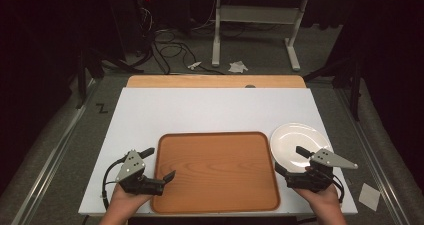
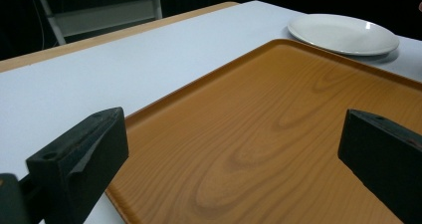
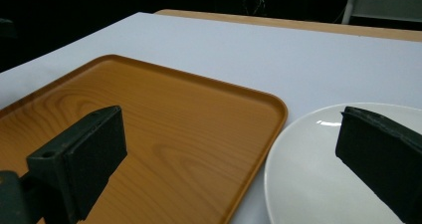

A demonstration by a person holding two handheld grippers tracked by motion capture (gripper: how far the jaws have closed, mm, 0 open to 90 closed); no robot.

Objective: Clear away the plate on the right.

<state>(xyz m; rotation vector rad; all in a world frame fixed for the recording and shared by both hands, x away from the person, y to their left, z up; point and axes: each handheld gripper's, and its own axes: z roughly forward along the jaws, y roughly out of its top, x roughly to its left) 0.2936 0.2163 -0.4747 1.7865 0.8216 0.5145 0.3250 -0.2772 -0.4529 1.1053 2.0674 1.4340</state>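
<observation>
left gripper (image 1: 159,164): jaws wide open, straddling tray (image 1: 215,195) left edge
right gripper (image 1: 289,159): jaws wide open, over plate (image 1: 290,135)
plate: just right of tray's far right corner

The high view looks forward and down from above the near edge of the counter (image 1: 210,110), taking in its whole top. The left claw view sits low and close at the tray's (image 2: 278,129) left edge, facing across it toward the plate (image 2: 343,33). The right claw view, equally low, straddles tray (image 3: 164,129) and plate (image 3: 308,179). All three views share both.
</observation>
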